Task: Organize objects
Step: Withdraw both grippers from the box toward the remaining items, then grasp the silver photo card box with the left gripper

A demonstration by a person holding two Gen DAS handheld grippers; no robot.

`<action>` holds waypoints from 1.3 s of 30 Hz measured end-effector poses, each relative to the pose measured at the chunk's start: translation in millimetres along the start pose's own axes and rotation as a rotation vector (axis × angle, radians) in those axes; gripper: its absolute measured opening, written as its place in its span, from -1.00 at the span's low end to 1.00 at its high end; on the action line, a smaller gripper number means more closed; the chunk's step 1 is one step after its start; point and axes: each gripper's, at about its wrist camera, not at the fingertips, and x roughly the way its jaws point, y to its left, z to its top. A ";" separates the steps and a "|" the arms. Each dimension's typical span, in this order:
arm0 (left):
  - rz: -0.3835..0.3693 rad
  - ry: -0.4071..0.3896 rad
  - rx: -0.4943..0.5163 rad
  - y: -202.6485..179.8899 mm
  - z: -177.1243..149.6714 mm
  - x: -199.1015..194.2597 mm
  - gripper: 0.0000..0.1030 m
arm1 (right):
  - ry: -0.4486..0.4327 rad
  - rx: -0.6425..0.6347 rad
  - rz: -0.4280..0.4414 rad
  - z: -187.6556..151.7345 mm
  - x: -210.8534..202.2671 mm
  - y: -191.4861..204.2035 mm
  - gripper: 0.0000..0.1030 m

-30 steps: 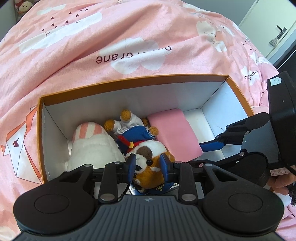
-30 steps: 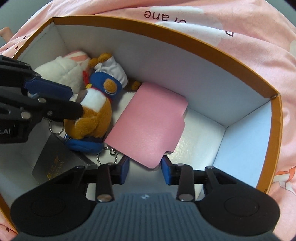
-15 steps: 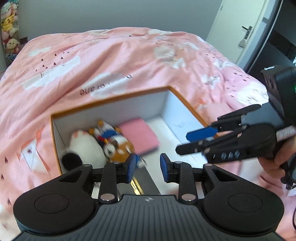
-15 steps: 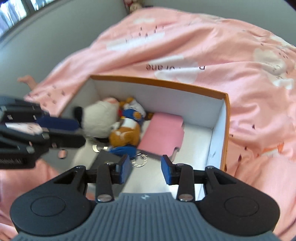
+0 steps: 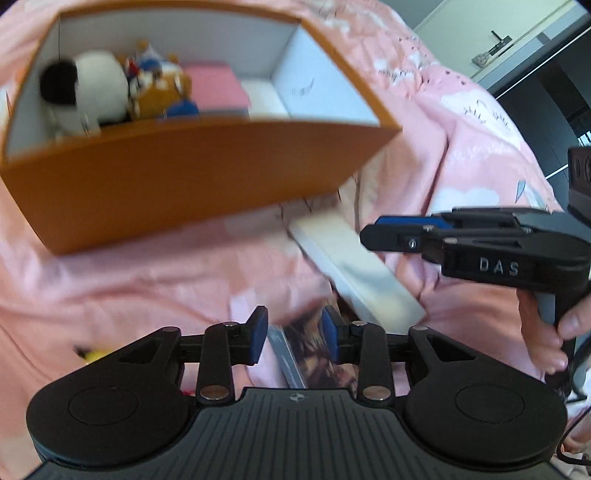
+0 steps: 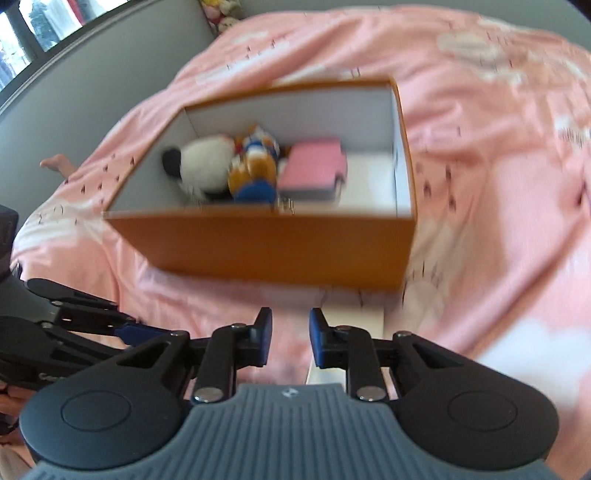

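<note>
An orange box with white inner walls sits on the pink bedspread; it also shows in the right wrist view. Inside lie a white plush, a brown and blue plush and a pink wallet. My left gripper is open and empty, low in front of the box, over a dark printed card. My right gripper is open and empty, above a flat white box that lies on the bed.
The pink cloud-print bedspread covers everything around the box. A small yellow item lies at the left by my left gripper. A door is at the far right. A grey wall and a window are at the left.
Both grippers have pulled back out of the box and dropped low in front of it. The plush toys and wallet stayed inside. The white flat box and card have come into view.
</note>
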 end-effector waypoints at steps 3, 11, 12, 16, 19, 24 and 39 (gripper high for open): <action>0.004 0.021 -0.023 -1.4 -8.1 8.2 -0.01 | 0.036 0.049 0.012 -21.4 6.6 -4.6 -0.55; 0.013 0.069 -0.088 1.9 -19.1 26.6 0.22 | 0.082 -0.069 -0.042 -50.8 19.6 9.4 -0.79; 0.016 0.070 -0.089 1.3 -19.7 29.1 0.24 | 0.078 -0.089 -0.048 -52.2 21.1 11.2 -0.79; 0.019 0.060 -0.099 0.5 -20.0 34.7 0.29 | 0.074 -0.157 -0.058 -55.0 25.9 17.1 -0.84; 0.009 0.050 -0.114 2.9 -20.7 36.9 0.32 | 0.076 -0.172 -0.060 -55.6 29.2 17.6 -0.87; 0.018 0.016 -0.101 -0.8 -20.7 30.3 -0.05 | 0.074 -0.150 -0.042 -53.8 32.2 15.3 -0.87; -0.037 -0.023 -0.138 14.9 -28.4 11.5 -0.34 | 0.124 -0.249 -0.132 -58.5 41.4 33.5 -0.91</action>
